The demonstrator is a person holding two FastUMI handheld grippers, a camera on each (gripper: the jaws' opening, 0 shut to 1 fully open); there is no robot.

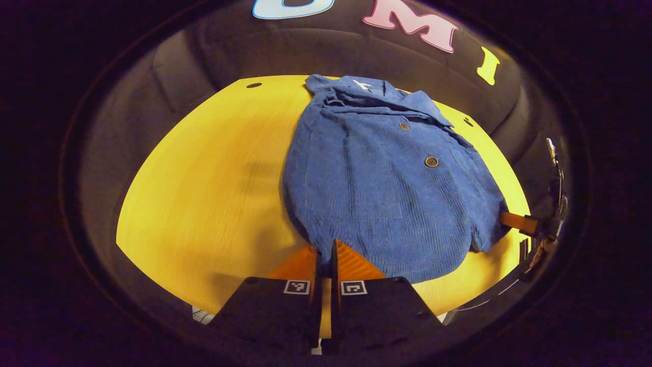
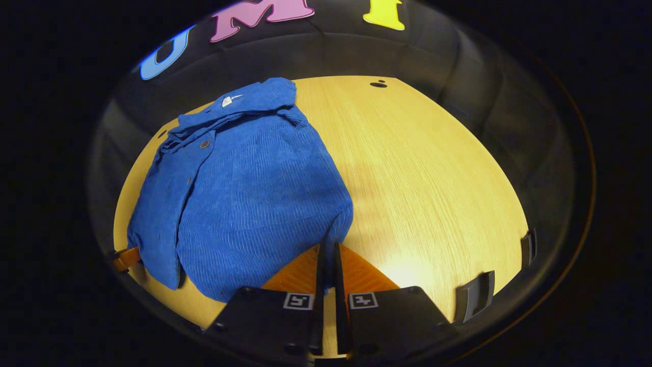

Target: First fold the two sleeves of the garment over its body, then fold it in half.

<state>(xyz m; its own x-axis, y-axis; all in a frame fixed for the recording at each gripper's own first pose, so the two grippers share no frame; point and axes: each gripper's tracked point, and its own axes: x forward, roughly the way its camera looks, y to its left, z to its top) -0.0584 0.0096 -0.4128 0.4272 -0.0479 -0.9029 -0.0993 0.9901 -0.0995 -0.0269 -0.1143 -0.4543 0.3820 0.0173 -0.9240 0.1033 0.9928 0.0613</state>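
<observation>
A blue corduroy garment (image 1: 377, 193) lies flat on the yellow table (image 1: 204, 193), collar at the far side, hem toward me, no sleeve sticking out past its body. My left gripper (image 1: 326, 250) is shut on the hem's near left corner. In the same view, the right gripper (image 1: 514, 221) reaches the hem's right corner. In the right gripper view the garment (image 2: 254, 193) fills the table's left half, and my right gripper (image 2: 328, 250) is shut on its near corner, where cloth runs down between the fingers. The left gripper (image 2: 125, 259) shows at the far hem corner.
The black booth wall curves closely around the round table. A small dark hole (image 2: 378, 84) sits near the table's far edge. Two dark clips (image 2: 476, 295) stand at the table's near right edge. Bare tabletop (image 2: 433, 178) stretches right of the garment.
</observation>
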